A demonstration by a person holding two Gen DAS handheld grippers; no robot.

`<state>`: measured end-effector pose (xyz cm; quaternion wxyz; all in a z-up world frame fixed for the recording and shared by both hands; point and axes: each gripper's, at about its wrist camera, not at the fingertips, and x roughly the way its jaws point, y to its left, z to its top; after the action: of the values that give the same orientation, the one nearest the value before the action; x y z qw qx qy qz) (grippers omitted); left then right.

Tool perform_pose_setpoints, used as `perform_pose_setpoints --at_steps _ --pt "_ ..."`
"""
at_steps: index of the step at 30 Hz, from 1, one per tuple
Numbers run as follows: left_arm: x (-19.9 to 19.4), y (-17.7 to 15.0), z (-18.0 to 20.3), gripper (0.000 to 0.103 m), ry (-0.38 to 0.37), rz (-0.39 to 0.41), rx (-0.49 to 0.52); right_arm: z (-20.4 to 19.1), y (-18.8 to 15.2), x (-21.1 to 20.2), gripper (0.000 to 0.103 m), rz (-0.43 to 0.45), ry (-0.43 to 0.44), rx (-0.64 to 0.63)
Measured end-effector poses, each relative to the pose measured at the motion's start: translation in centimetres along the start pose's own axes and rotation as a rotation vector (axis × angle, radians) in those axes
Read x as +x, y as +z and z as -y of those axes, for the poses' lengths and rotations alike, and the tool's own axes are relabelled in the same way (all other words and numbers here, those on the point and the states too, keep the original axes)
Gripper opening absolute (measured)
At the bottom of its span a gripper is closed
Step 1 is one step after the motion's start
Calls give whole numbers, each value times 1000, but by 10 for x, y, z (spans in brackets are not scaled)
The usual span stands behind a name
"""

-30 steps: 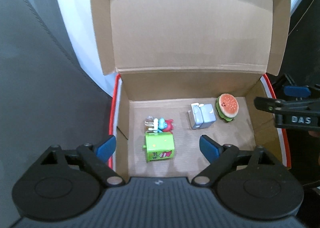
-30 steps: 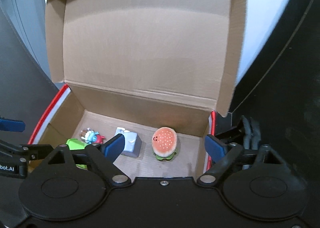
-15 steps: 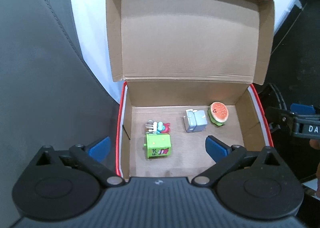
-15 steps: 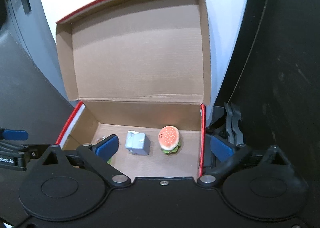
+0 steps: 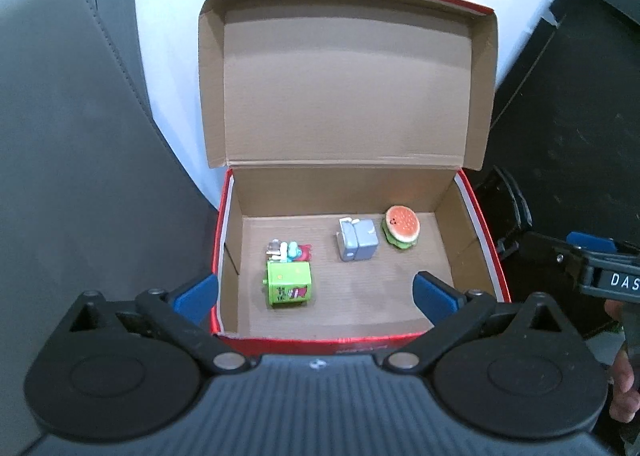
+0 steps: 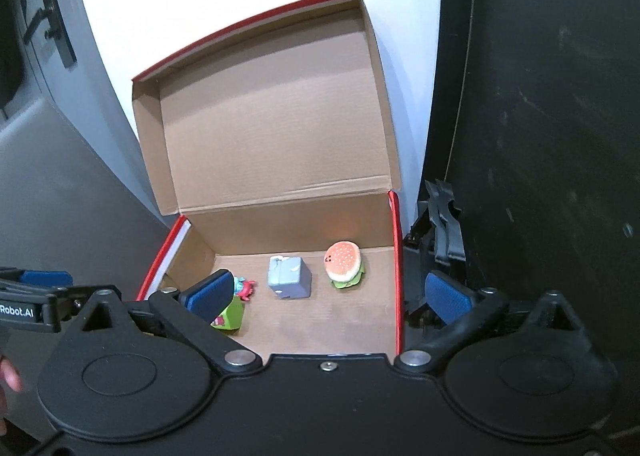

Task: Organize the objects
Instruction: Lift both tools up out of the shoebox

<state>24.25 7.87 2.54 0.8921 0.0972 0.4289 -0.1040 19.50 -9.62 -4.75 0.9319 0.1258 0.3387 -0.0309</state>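
Box (image 5: 466,216) holds 4 toys: 1 burger (image 5: 402,231), 3 others.

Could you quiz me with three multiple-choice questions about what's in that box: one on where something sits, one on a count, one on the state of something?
1. Where is the burger toy?
A. far right corner of the box
B. on the lid
C. outside the box

2. How many toys lie in the box?
A. two
B. four
C. six

3. How is the lid?
A. shut
B. torn off
C. open, standing up

Answers:
1. A, it sits by the right wall beside the grey-blue cube.
2. B, the burger, the cube, the green cube and the small figure behind it.
3. C, its brown inside faces both cameras.

Both the left tool and the right tool are open and empty.
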Motion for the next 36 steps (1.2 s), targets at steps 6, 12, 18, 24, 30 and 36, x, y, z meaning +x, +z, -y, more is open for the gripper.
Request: perform_pose_setpoints --at_steps 6,12,18,24,30,36 --pt "-12 -9 -1 103 -27 12 -14 1 -12 -10 103 8 23 31" --pt "-22 -17 -6 103 -46 39 -29 0 -21 -17 103 11 28 57" --pt "-33 -25 -8 103 -62 73 -34 2 -33 -22 103 0 -2 97" --pt "-38 -33 -9 103 -65 85 -56 3 -41 -28 103 2 -1 133" --pt "-40 -43 -7 103 -65 88 -58 -2 -50 -30 103 -11 -5 133" --pt "-39 -49 -8 103 -61 80 -71 -8 -59 -33 103 -17 -13 133"
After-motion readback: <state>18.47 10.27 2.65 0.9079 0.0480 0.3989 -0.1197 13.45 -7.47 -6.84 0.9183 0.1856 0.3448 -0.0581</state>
